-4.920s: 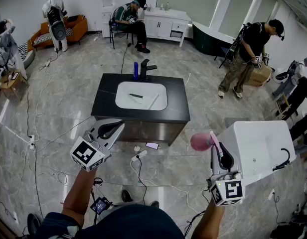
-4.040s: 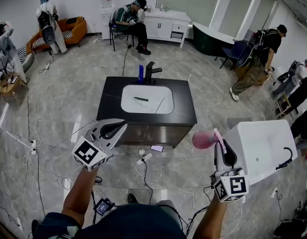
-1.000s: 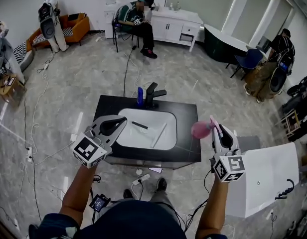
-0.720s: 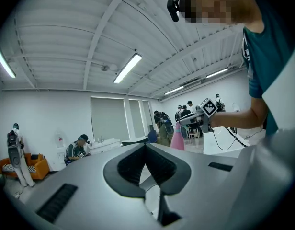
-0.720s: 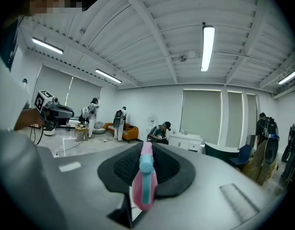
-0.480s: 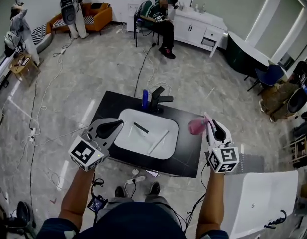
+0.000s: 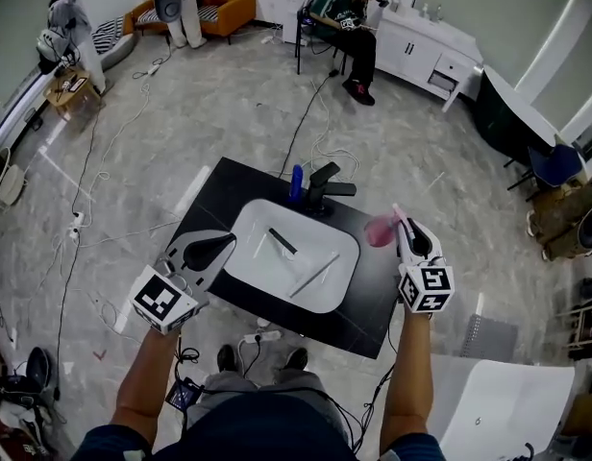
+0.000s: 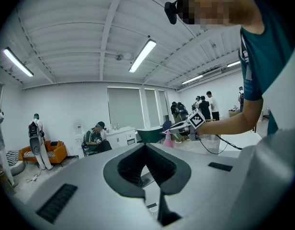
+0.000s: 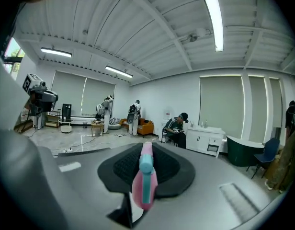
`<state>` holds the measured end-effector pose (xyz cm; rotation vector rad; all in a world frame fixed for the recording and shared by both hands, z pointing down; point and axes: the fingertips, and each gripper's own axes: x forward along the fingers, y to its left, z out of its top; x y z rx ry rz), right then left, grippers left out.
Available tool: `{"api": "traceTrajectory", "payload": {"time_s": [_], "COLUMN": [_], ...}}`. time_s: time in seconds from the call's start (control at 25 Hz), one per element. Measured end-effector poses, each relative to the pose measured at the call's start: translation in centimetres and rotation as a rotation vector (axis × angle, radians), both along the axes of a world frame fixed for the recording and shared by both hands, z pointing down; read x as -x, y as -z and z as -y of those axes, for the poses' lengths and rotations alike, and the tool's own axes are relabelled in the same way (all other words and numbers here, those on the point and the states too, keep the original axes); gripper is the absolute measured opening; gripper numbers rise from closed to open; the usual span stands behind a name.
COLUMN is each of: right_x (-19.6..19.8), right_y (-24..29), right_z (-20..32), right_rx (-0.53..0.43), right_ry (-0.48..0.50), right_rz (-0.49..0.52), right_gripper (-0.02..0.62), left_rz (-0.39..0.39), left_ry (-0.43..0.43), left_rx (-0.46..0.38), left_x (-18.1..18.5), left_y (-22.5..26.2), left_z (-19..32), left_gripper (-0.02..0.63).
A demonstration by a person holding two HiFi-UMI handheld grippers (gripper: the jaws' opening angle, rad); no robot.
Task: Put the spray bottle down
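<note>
The pink spray bottle (image 7: 381,230) hangs over the right end of the black sink counter (image 7: 211,203), clear of its top. My right gripper (image 7: 404,225) is shut on it. In the right gripper view the bottle (image 9: 144,182) stands between the dark pads (image 9: 119,166), its blue trigger strip facing the camera. My left gripper (image 7: 233,241) hovers over the counter's front left corner, shut, with nothing in it. The left gripper view has the left gripper's jaw tips (image 8: 146,145) meeting, and the pink bottle (image 8: 167,139) small in the distance.
The white basin (image 7: 267,221) holds a dark strip (image 7: 283,242) and a pale rod (image 7: 315,275). A blue bottle (image 7: 296,182) and a black faucet (image 7: 325,186) stand at the counter's back. A power strip (image 7: 258,335) and cables lie on the floor. People stand and sit at the back.
The person has walked up to the sink counter. The right gripper has come down and in over the counter's right end with the bottle. The left gripper has sunk a little.
</note>
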<state>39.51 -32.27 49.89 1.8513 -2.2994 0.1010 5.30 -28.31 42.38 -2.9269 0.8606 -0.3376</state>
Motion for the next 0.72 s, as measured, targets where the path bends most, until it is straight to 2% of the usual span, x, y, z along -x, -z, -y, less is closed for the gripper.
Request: {"api": "traceTrajectory", "payload": {"time_s": [0.16,0.72], "right_x": [-0.5,-1.3], "right_y": [-2.9,-10.9], "right_z": [2.7,8.6], "right_rx": [0.025,0.081], "right_ry": [0.019,0.073], "right_rz": [0.01,0.013], "right_gripper": [0.069,0.069], "left_rz": [0.048,0.054], "left_ry": [0.044,0.088], "left_rx": [0.015,0.054], "left_x": [0.1,-0.8], "left_y": [-1.2,-5.7], "left_z": [1.0,2.7], "left_gripper": [0.006,0.006]}}
